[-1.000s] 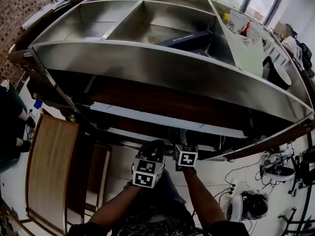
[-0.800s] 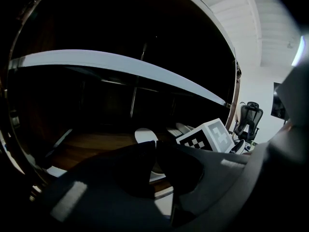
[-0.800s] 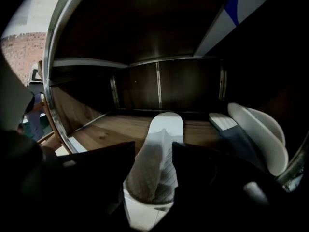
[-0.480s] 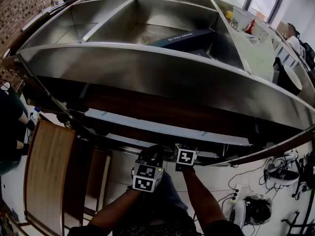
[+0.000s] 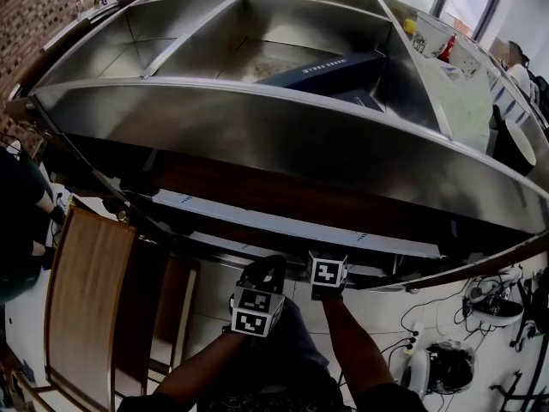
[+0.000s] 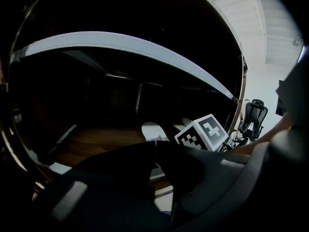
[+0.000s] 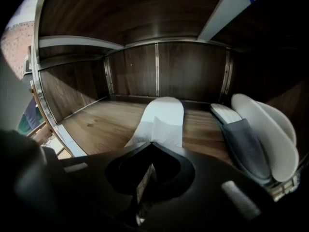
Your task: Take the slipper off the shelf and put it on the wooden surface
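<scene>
Slipper [image 7: 161, 115], white and thin, lies in the middle of the right gripper view on the shelf [image 7: 96, 124], its near end reaching the right gripper [image 7: 152, 145]. Those jaws have just been closing and now meet almost fully, with what looks like a thin fold of the slipper's near edge pinched between them. The left gripper [image 6: 155, 146] hangs just beside the right one, jaws together on nothing. 2 other slippers [image 7: 251, 139] lean at the right of the right gripper view, near the pinched one but not touching it. The pinch looks shallow, so the pull is best made slow and straight back toward the lower edge of that frame, with the sole kept low and clear of the pair on the right. The wooden surface [image 5: 81, 290] at the lower left of the head view seems the likely target. Carrying the slipper level should keep the thin edge from sliding out of the jaws.
</scene>
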`<state>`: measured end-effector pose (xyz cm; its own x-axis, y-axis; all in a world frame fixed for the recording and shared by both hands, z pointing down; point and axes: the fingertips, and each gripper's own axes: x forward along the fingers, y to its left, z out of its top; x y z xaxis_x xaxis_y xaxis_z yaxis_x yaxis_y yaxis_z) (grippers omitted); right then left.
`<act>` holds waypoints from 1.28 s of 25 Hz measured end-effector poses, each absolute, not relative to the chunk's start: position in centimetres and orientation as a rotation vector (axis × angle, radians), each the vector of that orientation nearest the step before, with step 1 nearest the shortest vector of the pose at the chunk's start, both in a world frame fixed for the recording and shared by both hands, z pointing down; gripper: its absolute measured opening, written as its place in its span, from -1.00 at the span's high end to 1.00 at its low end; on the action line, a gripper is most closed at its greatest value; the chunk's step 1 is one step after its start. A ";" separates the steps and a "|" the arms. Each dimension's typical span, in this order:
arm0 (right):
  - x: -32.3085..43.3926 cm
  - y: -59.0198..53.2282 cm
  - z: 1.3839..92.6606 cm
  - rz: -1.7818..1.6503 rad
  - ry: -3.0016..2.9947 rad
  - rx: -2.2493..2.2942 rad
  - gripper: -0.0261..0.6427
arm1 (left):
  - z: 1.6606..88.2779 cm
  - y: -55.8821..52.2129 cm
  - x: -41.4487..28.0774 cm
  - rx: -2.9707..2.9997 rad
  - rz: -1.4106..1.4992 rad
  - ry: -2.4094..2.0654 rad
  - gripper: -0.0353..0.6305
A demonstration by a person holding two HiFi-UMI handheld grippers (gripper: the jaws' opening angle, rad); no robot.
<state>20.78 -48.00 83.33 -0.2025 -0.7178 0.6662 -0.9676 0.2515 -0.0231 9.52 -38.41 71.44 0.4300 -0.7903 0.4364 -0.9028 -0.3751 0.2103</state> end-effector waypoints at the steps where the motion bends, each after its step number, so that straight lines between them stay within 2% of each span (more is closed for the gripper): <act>1: 20.8 -47.8 83.2 0.613 -1.990 1.527 0.90 | 71.3 -38.3 9.6 2.274 0.365 -1.433 0.88; 32: 16.7 -34.0 71.0 0.679 -2.062 1.459 0.90 | 61.4 -27.8 7.4 2.199 0.361 -1.452 0.88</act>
<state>16.75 -34.04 70.95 -0.2847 -0.6900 0.6655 -0.9504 0.2938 -0.1020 7.40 -27.79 61.44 0.4031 -0.7884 0.4647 -0.9142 -0.3240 0.2435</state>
